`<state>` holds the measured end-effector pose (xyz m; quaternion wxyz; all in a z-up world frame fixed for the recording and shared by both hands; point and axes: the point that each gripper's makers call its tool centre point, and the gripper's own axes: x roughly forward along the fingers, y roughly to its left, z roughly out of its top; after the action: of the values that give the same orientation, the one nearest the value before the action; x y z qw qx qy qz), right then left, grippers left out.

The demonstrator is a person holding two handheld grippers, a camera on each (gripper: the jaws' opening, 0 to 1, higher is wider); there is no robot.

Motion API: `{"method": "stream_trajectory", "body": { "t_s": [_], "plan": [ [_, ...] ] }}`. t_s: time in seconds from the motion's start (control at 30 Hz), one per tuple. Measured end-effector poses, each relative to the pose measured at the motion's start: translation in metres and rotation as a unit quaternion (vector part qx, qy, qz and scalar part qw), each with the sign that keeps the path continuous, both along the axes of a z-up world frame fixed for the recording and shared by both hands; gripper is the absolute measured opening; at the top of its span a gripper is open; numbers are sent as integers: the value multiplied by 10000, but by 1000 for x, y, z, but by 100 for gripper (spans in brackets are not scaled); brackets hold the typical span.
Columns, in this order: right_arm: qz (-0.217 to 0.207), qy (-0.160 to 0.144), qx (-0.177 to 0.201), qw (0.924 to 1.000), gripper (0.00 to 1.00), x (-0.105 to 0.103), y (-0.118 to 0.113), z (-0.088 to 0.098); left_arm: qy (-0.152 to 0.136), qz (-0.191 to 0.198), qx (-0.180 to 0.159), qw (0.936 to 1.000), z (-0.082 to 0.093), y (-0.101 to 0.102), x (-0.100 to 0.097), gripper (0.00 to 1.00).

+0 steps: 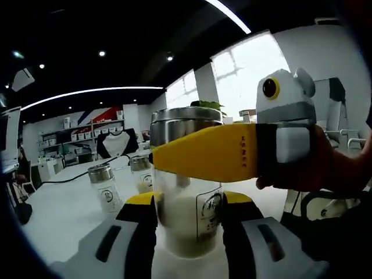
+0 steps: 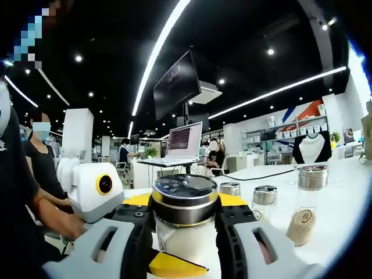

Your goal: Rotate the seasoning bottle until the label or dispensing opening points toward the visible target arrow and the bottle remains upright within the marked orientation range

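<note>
Several jars (image 2: 265, 200) on white table (image 2: 343, 197), open-plan office

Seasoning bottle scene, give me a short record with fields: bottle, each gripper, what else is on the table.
bottle: upright seasoning bottle, glass, metal cap, pale powder inside
left gripper: jaws on both sides of the bottle's lower body
right gripper: jaws at the bottle just under the cap; seen in the left gripper view crossing in front of the cap
arrow: cannot be seen
other items: small jars on the white table
</note>
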<state>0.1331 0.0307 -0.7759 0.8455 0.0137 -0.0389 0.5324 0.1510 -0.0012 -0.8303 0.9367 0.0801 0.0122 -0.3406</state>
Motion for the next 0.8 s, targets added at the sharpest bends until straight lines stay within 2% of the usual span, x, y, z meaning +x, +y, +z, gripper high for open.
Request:
{"method": "stream_trajectory", "body": {
  "t_s": [0.13,0.27,0.37,0.43,0.53,0.6,0.7,0.8],
  "plan": [
    [122,-14,-102,9999,39,0,-2,-1,19,-189,-131,9997,-2,-3,-2,44],
    [194,-73,-155,9997,39,-2,-3,0,1,-309,-67,9995,-2,-7,-4,45],
    [192,-177,-267,9993,39,-2,-4,0,110,-395,-25,9992,-6,-9,-5,44],
    [195,-195,-267,9993,39,-3,-4,0,142,-339,-148,9992,-6,-8,-5,43],
    [248,-228,-251,9991,40,-4,-3,0,134,-282,-153,9994,-5,-8,-6,43],
    [282,-265,-236,9990,40,-5,-3,3,15,-206,-158,9997,-1,-6,-7,42],
    [223,-315,-49,9992,40,-4,-1,6,20,-109,-285,9995,1,-4,-5,42],
    [158,-249,-30,9996,40,-2,0,3,-1,31,-177,9998,-2,-1,-3,42]
  ]
}}
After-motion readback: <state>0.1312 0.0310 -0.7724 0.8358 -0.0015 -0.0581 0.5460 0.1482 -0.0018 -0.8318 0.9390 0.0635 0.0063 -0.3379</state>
